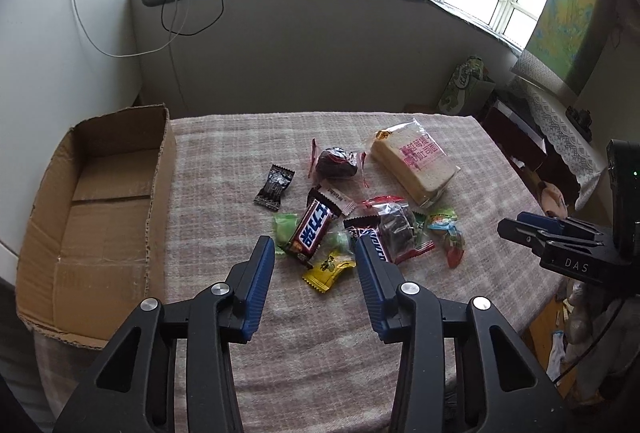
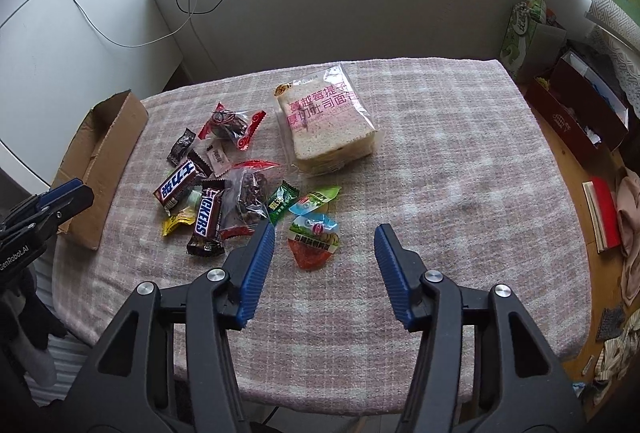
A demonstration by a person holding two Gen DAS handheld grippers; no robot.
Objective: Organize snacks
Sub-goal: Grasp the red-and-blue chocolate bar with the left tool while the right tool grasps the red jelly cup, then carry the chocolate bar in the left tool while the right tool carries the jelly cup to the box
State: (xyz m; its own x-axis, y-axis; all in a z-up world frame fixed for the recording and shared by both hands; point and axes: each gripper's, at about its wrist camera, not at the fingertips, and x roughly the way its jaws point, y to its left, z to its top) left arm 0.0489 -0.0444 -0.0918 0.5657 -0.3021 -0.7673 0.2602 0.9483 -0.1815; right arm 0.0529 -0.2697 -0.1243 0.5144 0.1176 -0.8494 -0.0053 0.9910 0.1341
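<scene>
We hold both grippers, left (image 1: pixel 315 247) and right (image 2: pixel 325 235), fingers spread and empty, over the surface's near edge. The snacks (image 2: pixel 208 193) lie mid-surface: light, crinkly, slippery wrappers, best pinched at sealed ends. Farther back, the bread (image 2: pixel 328 121) looks soft and squashable; the box (image 1: pixel 100 213) waits at the left edge.

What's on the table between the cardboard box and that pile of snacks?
Nothing: only bare checked tablecloth separates the box from the snacks, the black candy being nearest. The left wrist view shows it best.
</scene>
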